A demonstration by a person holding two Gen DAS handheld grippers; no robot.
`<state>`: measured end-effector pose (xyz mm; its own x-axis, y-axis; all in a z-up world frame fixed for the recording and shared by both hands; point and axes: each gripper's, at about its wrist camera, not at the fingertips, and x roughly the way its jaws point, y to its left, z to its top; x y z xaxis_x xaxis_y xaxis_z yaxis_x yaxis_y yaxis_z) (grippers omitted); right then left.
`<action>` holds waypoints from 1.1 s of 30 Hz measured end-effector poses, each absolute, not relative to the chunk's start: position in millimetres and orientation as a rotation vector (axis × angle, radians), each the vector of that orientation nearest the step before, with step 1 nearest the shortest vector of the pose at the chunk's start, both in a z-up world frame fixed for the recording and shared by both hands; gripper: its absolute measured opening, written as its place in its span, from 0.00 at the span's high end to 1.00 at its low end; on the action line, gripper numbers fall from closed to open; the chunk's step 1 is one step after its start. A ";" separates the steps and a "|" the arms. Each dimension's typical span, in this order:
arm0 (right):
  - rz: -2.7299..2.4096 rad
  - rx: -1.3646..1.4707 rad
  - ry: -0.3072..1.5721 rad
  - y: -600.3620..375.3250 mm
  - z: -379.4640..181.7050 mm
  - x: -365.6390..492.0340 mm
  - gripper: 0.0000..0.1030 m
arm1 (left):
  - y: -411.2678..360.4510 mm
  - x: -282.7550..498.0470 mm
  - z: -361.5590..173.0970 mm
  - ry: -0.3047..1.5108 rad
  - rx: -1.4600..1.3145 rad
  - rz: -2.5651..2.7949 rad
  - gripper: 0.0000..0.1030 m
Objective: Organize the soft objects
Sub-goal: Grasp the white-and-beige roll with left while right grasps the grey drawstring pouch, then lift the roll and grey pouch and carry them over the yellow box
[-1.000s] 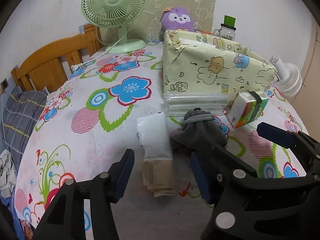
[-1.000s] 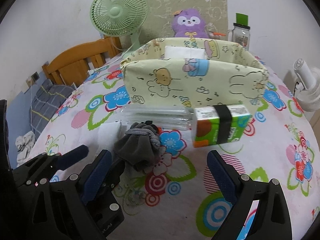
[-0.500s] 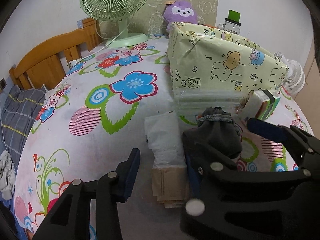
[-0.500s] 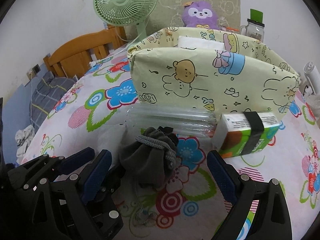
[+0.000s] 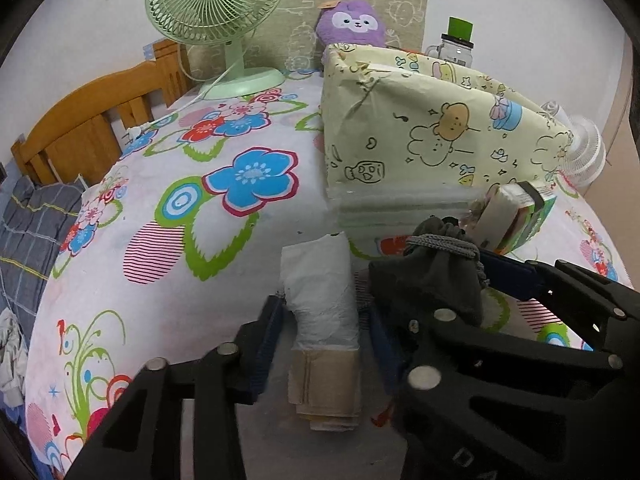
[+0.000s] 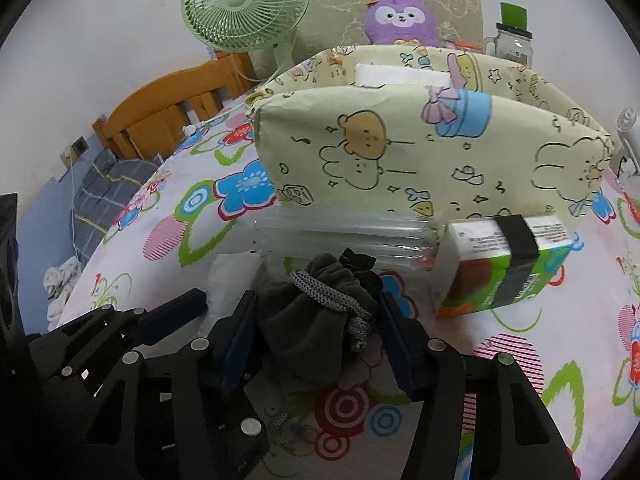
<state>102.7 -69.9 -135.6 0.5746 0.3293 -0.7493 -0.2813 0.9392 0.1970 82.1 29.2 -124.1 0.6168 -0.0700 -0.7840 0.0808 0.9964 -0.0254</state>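
Here the right gripper (image 6: 316, 332), low centre of frame, is closing its jaws around a crumpled dark grey drawstring pouch (image 6: 316, 320), mouth up. The left gripper (image 5: 324, 320) is closing around a white folded tissue (image 5: 320, 292), long axis running away upframe.

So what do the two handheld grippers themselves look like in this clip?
Both look the same build: the left gripper and right gripper have matte black angular plastic linkage arms joined by round silver rivets or screw heads, ending in flat dark blue fingers. No cables, printed markings, sleeves or hands show in either wrist view.
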 end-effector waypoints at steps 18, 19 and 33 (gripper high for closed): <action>0.318 0.089 0.868 -96.0 -128.3 83.1 0.44 | 11.1 61.3 -111.7 0.877 0.017 -0.120 0.79; 0.318 0.092 0.862 -98.0 -126.6 80.9 0.44 | 9.8 60.1 -110.2 0.873 0.020 -0.120 0.79; 0.285 0.104 0.789 -119.2 -101.2 58.0 0.44 | -11.2 44.3 -84.8 0.809 0.040 -0.139 0.79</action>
<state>58.0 -119.2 -101.2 0.6682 0.2908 -0.6848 -0.2138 0.9567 0.1977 44.3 -11.2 -84.8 0.6819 -0.1091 -0.7233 0.1394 0.9901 -0.0179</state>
